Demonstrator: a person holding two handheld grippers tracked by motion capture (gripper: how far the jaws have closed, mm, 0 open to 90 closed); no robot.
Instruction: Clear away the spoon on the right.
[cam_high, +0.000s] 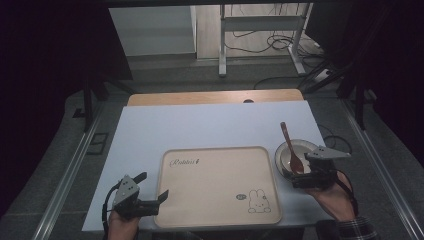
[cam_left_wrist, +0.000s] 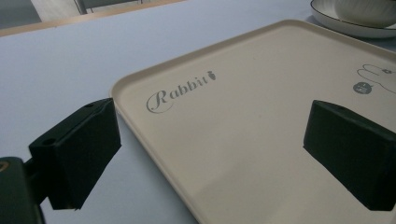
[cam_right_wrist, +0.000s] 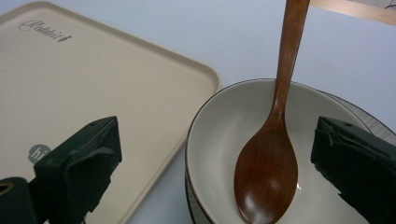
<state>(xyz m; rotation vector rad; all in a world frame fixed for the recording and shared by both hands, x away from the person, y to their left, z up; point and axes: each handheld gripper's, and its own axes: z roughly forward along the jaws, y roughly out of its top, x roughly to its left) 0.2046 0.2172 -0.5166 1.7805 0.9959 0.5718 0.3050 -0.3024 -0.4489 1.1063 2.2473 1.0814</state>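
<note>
A beige tray (cam_high: 215, 185) printed with "Rabbit" and a bunny lies at the table's front middle. My left gripper (cam_high: 155, 192) is open at the tray's front left corner, and its jaws straddle the tray's left rim (cam_left_wrist: 140, 135). To the right of the tray, a cream bowl (cam_high: 289, 155) sits on a plate, with a brown wooden spoon (cam_high: 291, 150) resting in it. My right gripper (cam_high: 310, 175) is open just in front of the bowl. In the right gripper view the jaws stand on either side of the bowl's near rim (cam_right_wrist: 196, 140) and the spoon (cam_right_wrist: 268, 172).
The table (cam_high: 200, 120) has a pale blue-white top, with a wooden strip (cam_high: 215, 96) along its far edge. A plate (cam_left_wrist: 345, 25) under the bowl shows at the top right of the left gripper view. Cables and a metal frame lie on the floor beyond.
</note>
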